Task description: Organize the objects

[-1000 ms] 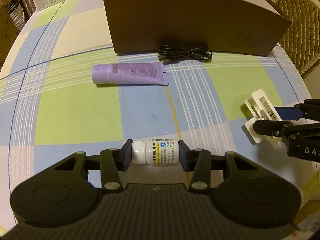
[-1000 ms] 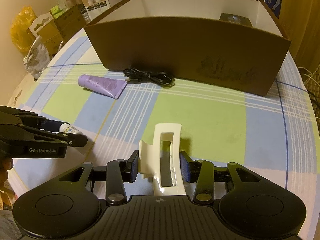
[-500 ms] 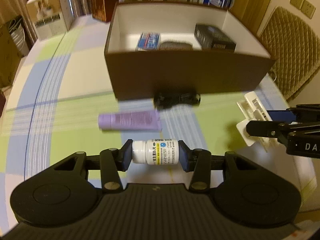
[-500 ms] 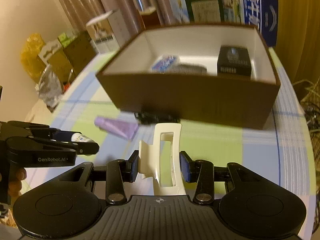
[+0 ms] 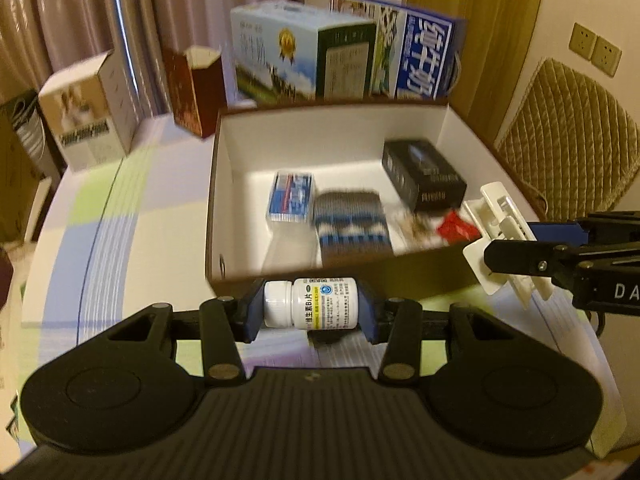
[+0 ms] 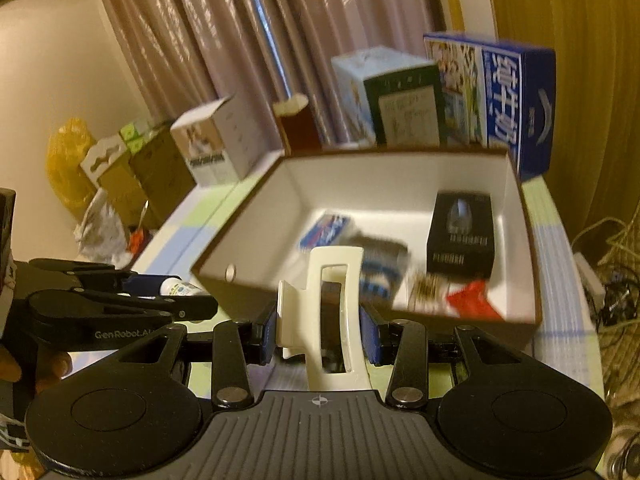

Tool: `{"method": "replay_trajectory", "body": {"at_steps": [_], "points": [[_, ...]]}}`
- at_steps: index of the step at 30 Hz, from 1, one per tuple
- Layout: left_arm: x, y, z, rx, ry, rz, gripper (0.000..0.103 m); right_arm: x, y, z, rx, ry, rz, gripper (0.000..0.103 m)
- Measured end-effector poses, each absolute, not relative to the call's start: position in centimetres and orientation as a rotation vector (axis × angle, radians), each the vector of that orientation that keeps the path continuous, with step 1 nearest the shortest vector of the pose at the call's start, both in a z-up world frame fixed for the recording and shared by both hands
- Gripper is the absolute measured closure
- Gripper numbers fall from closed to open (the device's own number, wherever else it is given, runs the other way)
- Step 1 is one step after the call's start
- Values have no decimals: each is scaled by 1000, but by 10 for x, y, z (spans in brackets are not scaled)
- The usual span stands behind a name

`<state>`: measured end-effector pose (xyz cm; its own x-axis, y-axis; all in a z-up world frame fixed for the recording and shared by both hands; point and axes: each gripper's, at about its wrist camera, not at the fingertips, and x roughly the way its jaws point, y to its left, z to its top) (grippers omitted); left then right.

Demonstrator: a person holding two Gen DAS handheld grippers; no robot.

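**A:** What does each gripper carry?

**B:** A white pill bottle [image 5: 310, 303] lies sideways, clamped cap to base between the fingers of the left gripper [image 5: 310, 307], in the air just short of the near wall of the brown box [image 5: 218, 176]. A cream hair claw clip [image 6: 334, 312] is pinched upright in the right gripper [image 6: 320, 334], also raised at the box's near wall.

**A:** Where do the two sit relative to each other?

**B:** Side by side. From the left wrist view the right gripper and its clip show at the right edge, by the box's near right corner.

**A:** And inside the box?

**B:** On its white floor: a blue-and-white packet [image 5: 291, 197], a striped knit item [image 5: 350, 224], a black carton [image 5: 424, 174] toward the right wall, a red scrap [image 5: 456, 226] and something small and brownish, blurred.

**A:** Beyond it?

**B:** Printed cartons [image 5: 304, 62] stand on the checked tablecloth [image 5: 120, 208] before curtains [image 5: 72, 12]; a quilted chair back [image 5: 568, 136] is at right.
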<state>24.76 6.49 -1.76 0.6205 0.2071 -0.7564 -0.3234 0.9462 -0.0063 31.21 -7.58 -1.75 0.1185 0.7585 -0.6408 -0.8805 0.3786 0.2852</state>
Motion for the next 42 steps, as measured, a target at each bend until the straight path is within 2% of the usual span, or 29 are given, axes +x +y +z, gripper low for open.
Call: {"method": "replay_trajectory", "body": {"at_steps": [12, 26, 42], "points": [[318, 95, -15, -135, 847, 287, 61, 376, -27, -7, -37, 858, 1131, 64], [390, 124, -54, -112, 932, 280, 61, 436, 33, -65, -76, 1016, 1016, 64], [431, 141, -77, -110, 968, 266, 61, 464, 74, -102, -120, 1040, 967, 65]]}}
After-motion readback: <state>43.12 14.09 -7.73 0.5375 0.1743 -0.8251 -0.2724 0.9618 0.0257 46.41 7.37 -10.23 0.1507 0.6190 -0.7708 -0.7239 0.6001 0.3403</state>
